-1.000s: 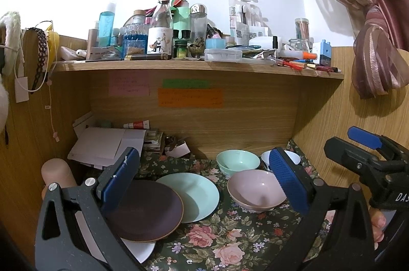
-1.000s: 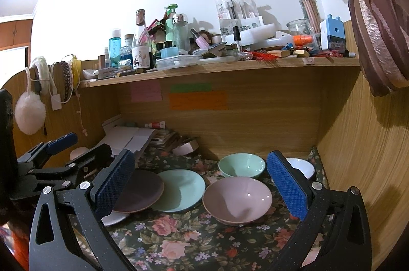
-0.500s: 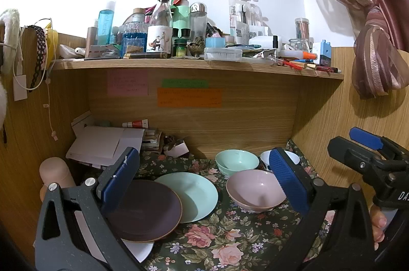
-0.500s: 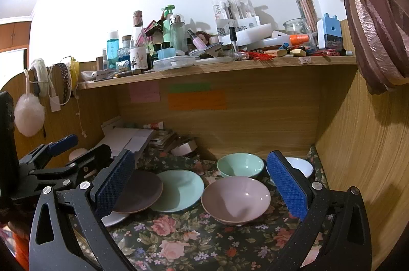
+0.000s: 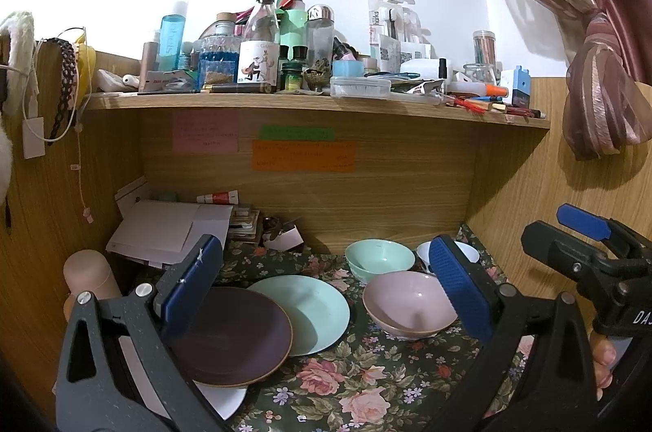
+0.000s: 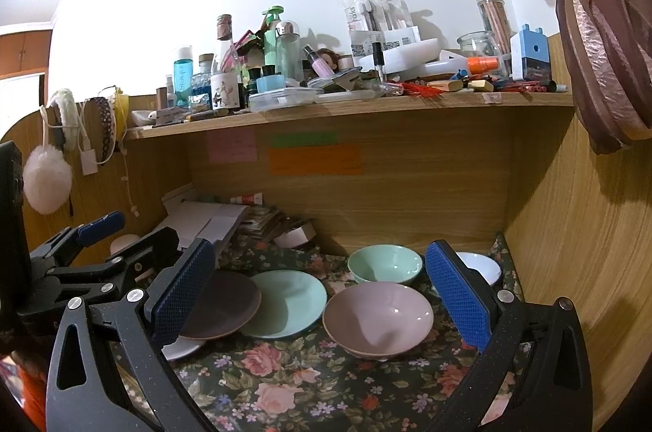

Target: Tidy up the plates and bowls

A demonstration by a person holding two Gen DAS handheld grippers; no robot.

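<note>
On the dark floral cloth [image 6: 309,383] of a wooden desk nook lie a round dark-brown plate [image 5: 236,334], overlapping a round mint-green plate [image 5: 313,309] at its right and resting on a white plate [image 5: 222,399]. All lie flat, face up, round with no long axis. To the right, a pale pink bowl [image 6: 379,318] sits upright, with a mint-green bowl [image 6: 385,263] just behind it and a white bowl [image 6: 479,267] toward the back right corner. The left gripper [image 5: 322,289] and right gripper [image 6: 322,295] both hang above the dishes, blue-padded fingers spread wide, holding nothing. The notes on the back panel cannot be read; a pale-blue bottle [image 5: 171,36] on the shelf carries lettering too blurred to be sure of.
</note>
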